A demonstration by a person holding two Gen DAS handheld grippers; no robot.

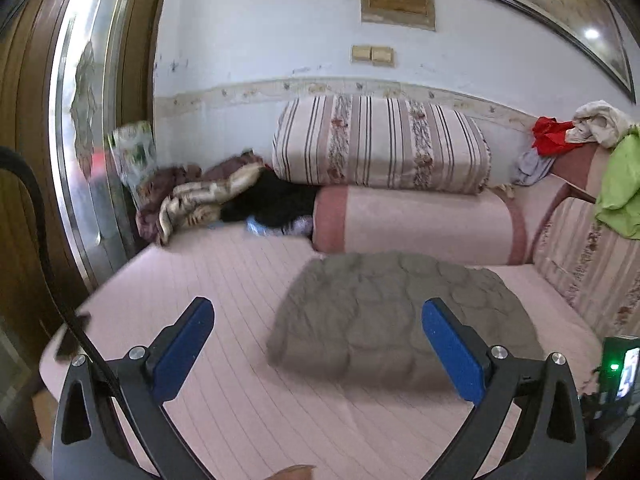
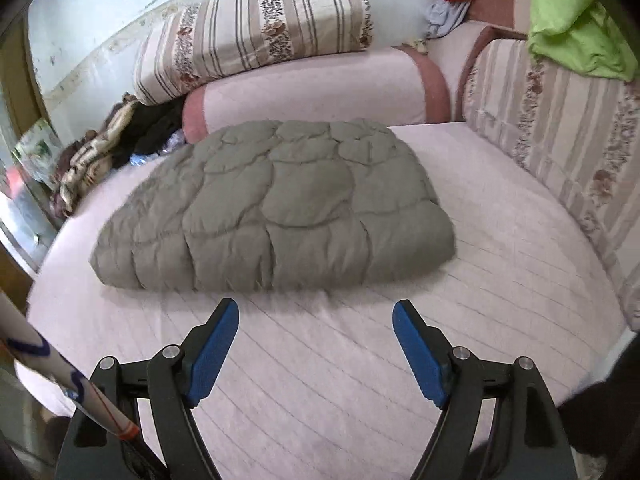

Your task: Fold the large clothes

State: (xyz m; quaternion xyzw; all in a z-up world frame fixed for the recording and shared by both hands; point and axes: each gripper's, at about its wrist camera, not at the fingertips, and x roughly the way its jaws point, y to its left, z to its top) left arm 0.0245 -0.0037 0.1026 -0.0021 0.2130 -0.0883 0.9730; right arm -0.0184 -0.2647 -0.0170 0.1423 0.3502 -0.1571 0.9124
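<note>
A grey quilted garment (image 2: 276, 208) lies folded in a thick flat bundle on the pink striped bed sheet (image 2: 320, 380). It also shows in the left wrist view (image 1: 384, 312), to the right of centre. My left gripper (image 1: 318, 314) is open and empty, held above the sheet, its right finger in front of the bundle's near edge. My right gripper (image 2: 316, 316) is open and empty, just short of the bundle's near edge.
A striped rolled quilt (image 1: 380, 144) lies on a pink bolster (image 1: 416, 220) at the wall. Loose blankets and dark clothes (image 1: 224, 196) are piled at the back left. A striped cushion (image 2: 560, 128) with a green cloth (image 2: 576, 28) stands at right. A wooden door (image 1: 24, 128) is at left.
</note>
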